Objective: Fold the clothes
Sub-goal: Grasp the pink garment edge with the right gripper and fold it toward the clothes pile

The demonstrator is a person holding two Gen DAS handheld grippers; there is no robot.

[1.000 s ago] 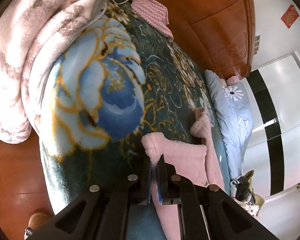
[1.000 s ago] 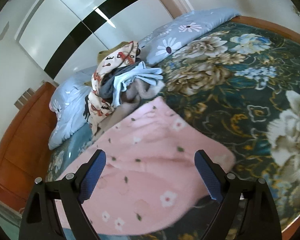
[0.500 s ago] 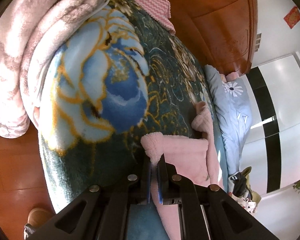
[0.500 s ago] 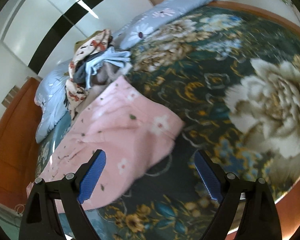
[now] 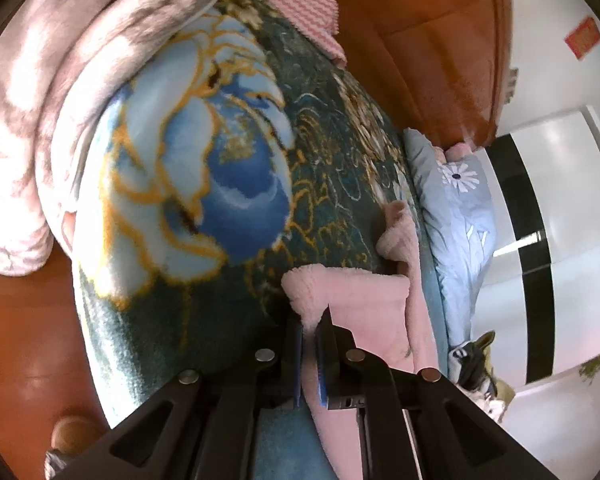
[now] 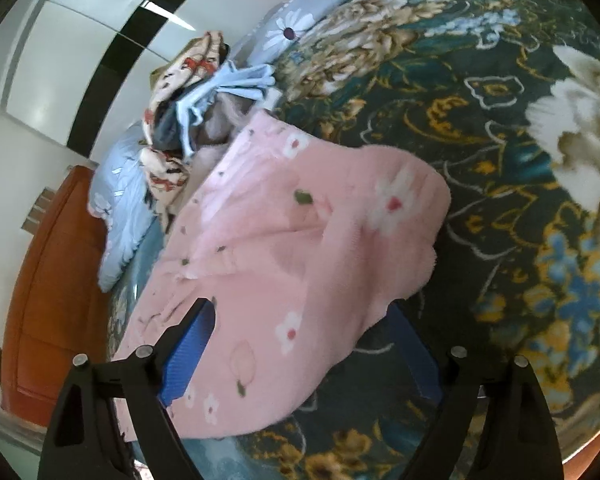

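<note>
The fluffy pink fleece garment with small flowers [image 6: 300,248] lies spread on the dark green floral bed blanket [image 6: 500,140]. Its fuzzy corner is pinched between the nearly closed blue pads of the left claw [image 5: 310,344], at the bed's near edge; wooden floor [image 5: 16,340] lies below and left. The right claw [image 6: 300,356] gapes wide over the garment, gripping nothing; the cloth hides its right pad's tip. Open blanket extends rightward. Ahead and left sits a jumbled clothes pile [image 6: 196,92], partly blurred.

Left gripper [image 5: 310,322]: black, blue-padded jaws clamped on pink fleece garment [image 5: 364,304] (fabric pinched between pads).
Right gripper [image 6: 300,344]: jaws spread wide, gripping nothing.
</note>
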